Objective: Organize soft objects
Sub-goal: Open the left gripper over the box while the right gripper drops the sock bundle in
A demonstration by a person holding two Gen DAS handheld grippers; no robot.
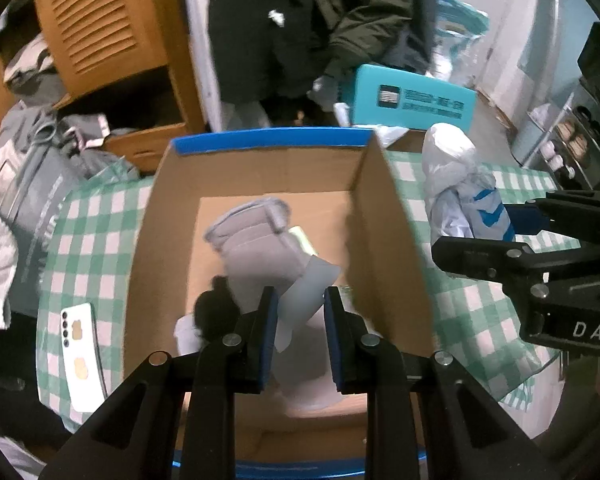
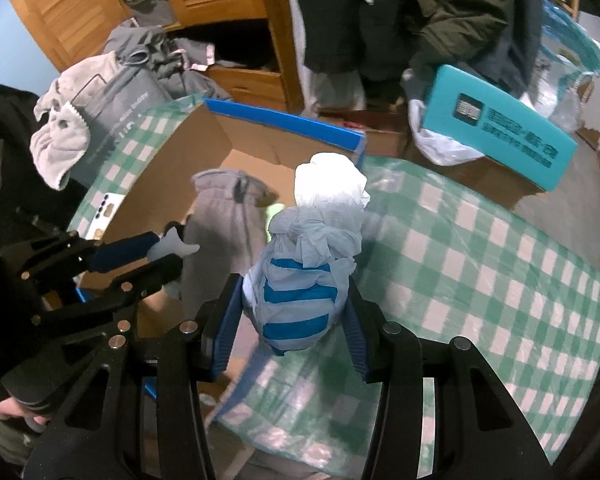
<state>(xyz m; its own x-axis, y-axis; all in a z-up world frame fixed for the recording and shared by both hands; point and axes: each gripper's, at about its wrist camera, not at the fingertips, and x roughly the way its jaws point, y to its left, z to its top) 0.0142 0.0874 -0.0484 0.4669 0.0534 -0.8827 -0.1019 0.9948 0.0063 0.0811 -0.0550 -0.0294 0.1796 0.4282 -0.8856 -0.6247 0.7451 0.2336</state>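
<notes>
Left wrist view: the left gripper point(image 1: 301, 304) pinched a pale grey cloth point(image 1: 306, 292) above the open cardboard box point(image 1: 392, 248), where a grey glove point(image 1: 256, 240) lay.

Right wrist view: the right gripper point(image 2: 294, 316) clasped a blue-striped white bundle point(image 2: 304, 280) over the box's right edge, above the checked tablecloth point(image 2: 480, 280).

My right gripper point(image 2: 292, 320) clamps a blue-striped bundle point(image 2: 300, 280) just beside the box point(image 2: 188, 160). Over the box, my left gripper point(image 2: 168, 254) pinches pale cloth point(image 2: 172, 246) above a grey garment point(image 2: 220, 224).
</notes>
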